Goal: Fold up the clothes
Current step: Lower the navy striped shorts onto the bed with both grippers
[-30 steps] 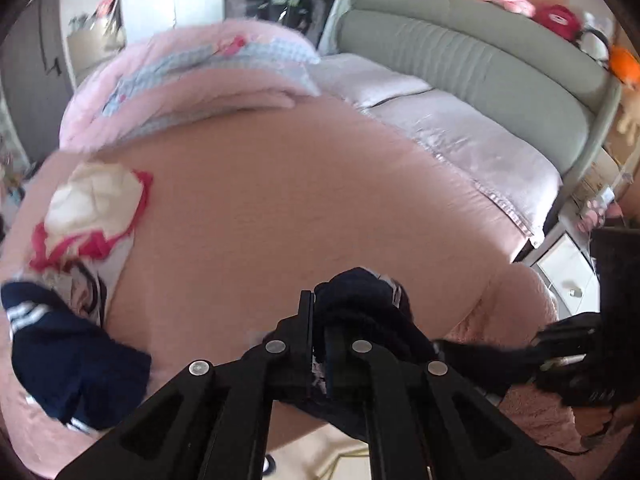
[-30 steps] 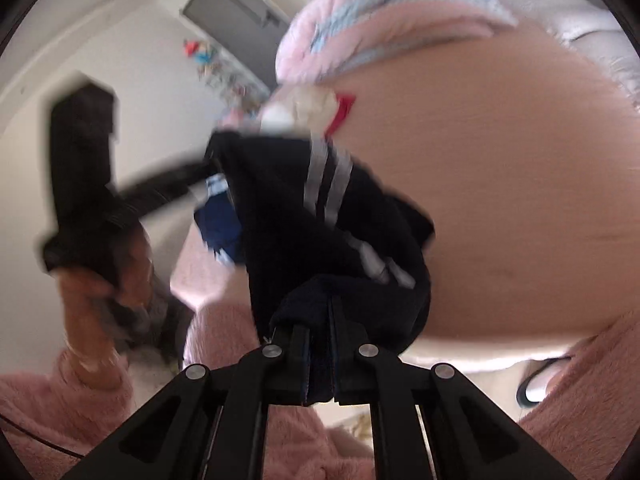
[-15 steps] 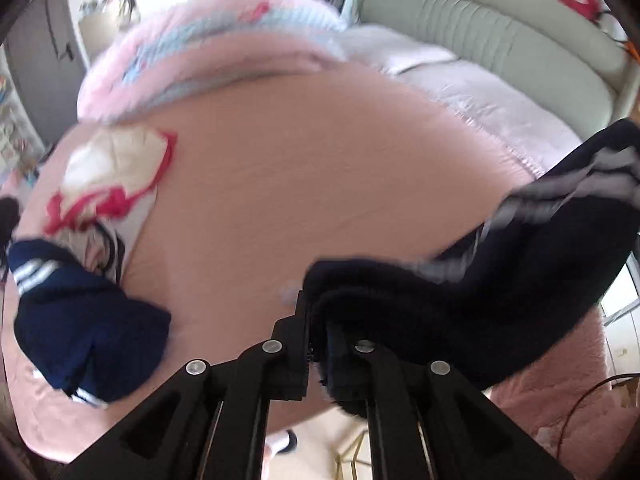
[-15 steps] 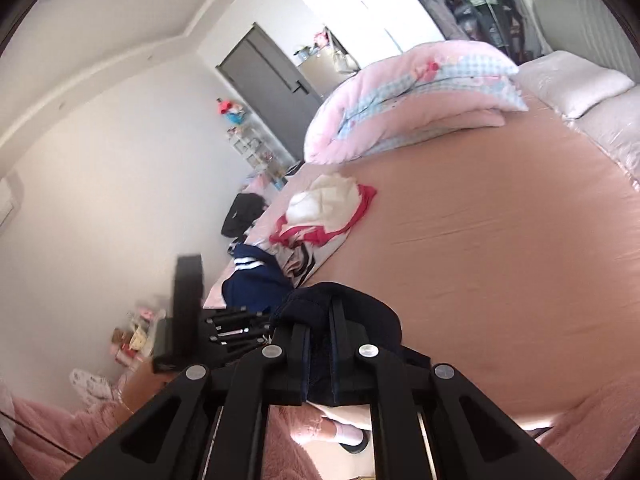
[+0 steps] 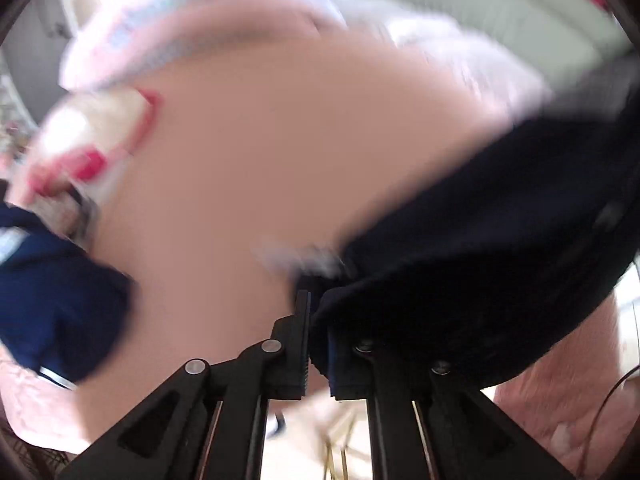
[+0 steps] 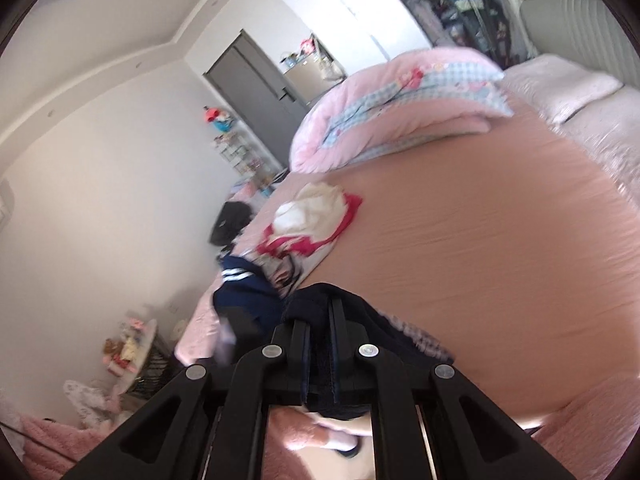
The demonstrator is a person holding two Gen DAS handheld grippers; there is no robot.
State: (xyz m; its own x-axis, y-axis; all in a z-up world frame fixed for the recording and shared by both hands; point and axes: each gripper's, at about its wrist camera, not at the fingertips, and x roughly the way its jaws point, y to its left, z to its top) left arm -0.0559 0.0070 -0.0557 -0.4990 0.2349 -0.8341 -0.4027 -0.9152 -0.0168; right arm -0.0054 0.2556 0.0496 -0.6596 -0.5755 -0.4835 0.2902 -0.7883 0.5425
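pink bed sheet [image 6: 480, 264], rolled duvet [image 6: 400, 108], grey door [image 6: 256, 80]

A pink-sheeted bed [image 6: 500, 240] carries a folded pink quilt [image 6: 400, 108] at its far end, pale pillows [image 6: 560, 84] far right, and a white-red garment [image 6: 312, 216] beside a navy striped garment [image 6: 244, 292] near left.

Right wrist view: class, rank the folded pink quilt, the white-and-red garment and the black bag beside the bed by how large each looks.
1. Folded pink quilt, largest.
2. White-and-red garment.
3. Black bag, smallest, though it lies partly behind the bed edge.
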